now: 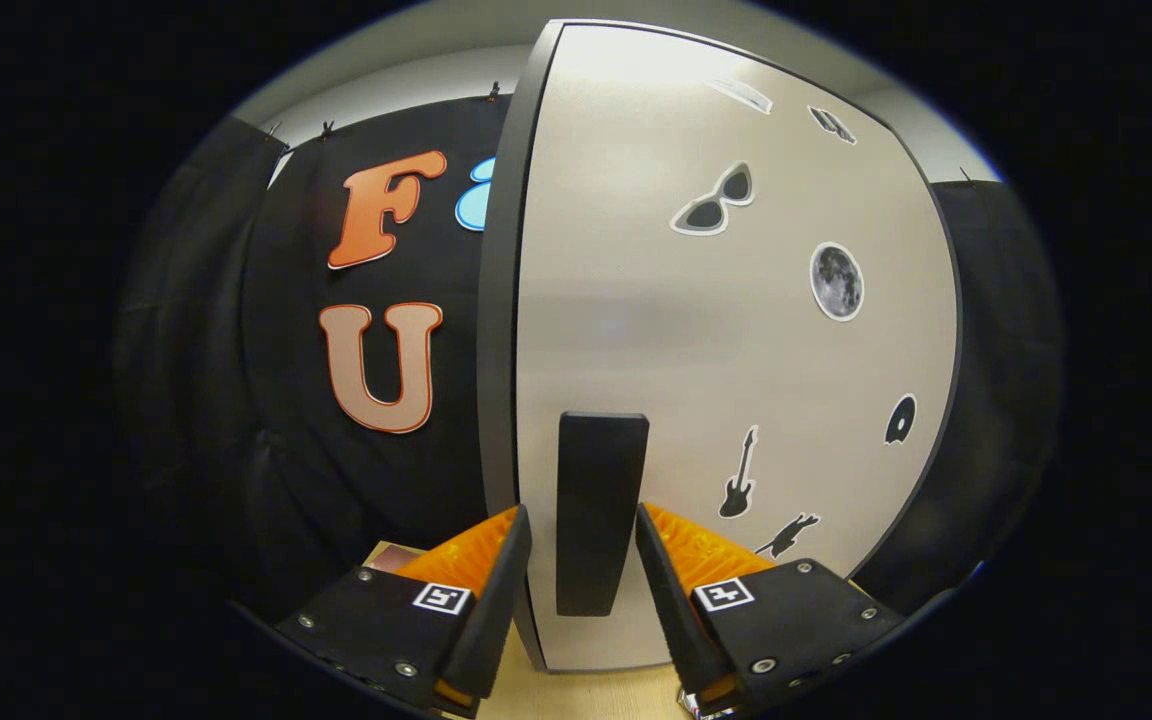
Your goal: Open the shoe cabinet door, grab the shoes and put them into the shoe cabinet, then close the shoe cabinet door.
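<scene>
Early stage: cabinet door (736, 330) not yet opened.
Claw (584, 545) spread open astride door handle (596, 510), not clamping; shoes, closing all pending.

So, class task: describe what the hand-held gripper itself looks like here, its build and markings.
The hand-held gripper has two wedge-shaped fingers that taper forward. Behind each sits a flat black plate fixed with small silver screws, and each plate carries a square black-and-white marker tag. Ribbed orange parts show between the plates and the fingers.
</scene>
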### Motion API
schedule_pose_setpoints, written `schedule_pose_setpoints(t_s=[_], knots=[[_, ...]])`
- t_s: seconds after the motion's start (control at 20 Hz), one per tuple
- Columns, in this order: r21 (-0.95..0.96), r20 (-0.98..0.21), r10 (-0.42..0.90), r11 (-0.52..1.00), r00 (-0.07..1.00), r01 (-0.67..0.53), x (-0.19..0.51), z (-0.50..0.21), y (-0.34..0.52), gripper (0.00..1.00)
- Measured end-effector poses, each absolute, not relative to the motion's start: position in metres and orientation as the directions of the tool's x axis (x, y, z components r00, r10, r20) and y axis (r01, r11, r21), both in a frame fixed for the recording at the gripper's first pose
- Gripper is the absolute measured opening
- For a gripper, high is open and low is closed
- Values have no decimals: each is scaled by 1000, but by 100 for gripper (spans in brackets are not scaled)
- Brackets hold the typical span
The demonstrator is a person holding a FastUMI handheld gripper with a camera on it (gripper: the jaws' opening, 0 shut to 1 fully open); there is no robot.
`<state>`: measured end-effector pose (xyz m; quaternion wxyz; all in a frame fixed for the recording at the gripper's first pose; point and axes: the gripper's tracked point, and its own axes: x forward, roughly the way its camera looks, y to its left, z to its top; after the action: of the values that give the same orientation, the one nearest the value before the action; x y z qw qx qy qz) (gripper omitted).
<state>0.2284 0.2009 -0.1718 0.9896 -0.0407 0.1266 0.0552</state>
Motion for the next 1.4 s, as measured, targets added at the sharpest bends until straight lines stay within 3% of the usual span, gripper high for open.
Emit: schedule_pose_setpoints(t_s=[0.15,0.35,1.4], knots=[[-63,-262,82,993,962,-101,229,-173,196,43],[-44,-266,104,992,958,-120,225,-172,196,33],[-30,-258,253,963,932,-270,104,-155,122,30]])
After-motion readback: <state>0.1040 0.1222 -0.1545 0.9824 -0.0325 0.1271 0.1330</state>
